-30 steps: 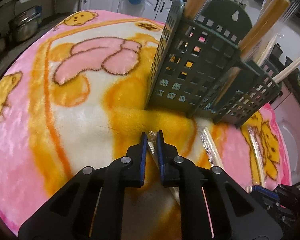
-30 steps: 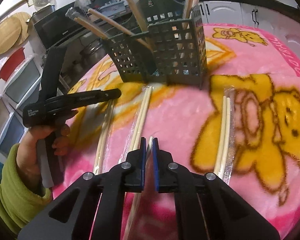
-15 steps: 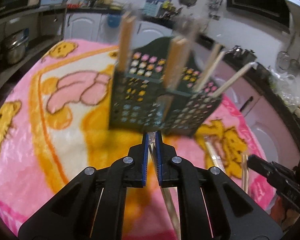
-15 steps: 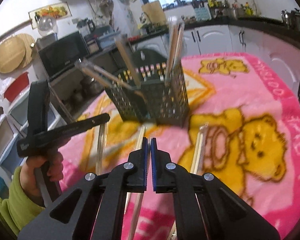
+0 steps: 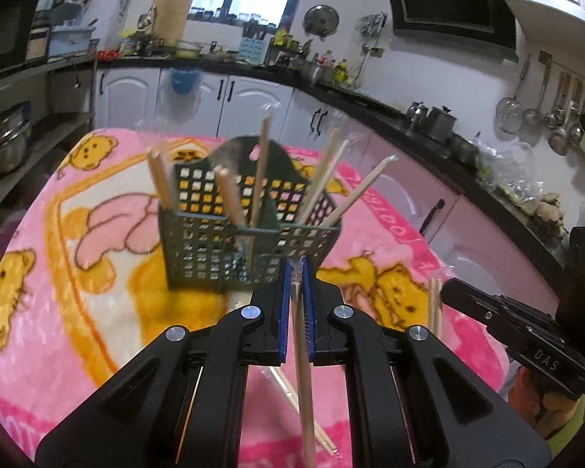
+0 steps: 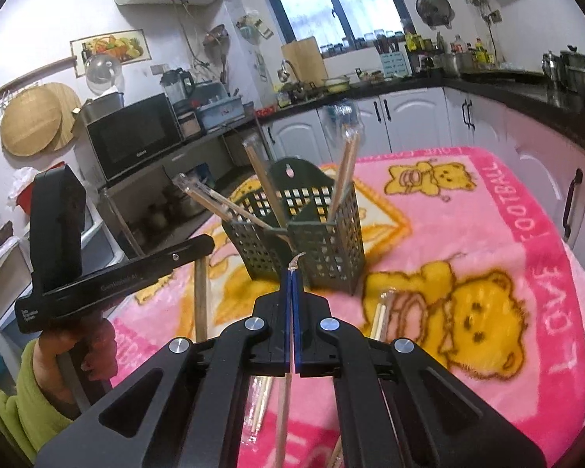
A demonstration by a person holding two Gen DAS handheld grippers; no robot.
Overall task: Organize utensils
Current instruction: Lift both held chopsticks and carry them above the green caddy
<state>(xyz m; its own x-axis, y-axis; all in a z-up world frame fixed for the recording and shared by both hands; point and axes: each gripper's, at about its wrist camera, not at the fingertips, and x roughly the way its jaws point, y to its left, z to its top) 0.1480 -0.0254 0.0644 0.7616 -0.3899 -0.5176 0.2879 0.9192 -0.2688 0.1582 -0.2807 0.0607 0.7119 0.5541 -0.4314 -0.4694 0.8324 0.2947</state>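
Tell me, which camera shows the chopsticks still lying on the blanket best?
The right wrist view: a wrapped pair lies in the open on the blanket. The left wrist view shows only its tips beside the right gripper.

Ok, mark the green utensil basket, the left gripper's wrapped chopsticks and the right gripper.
green utensil basket (image 5: 214,251), left wrist view, front mesh wall.
wrapped chopsticks (image 5: 303,370), left wrist view, shaft below the shut jaws.
right gripper (image 6: 292,277), right wrist view, between its fingertips.
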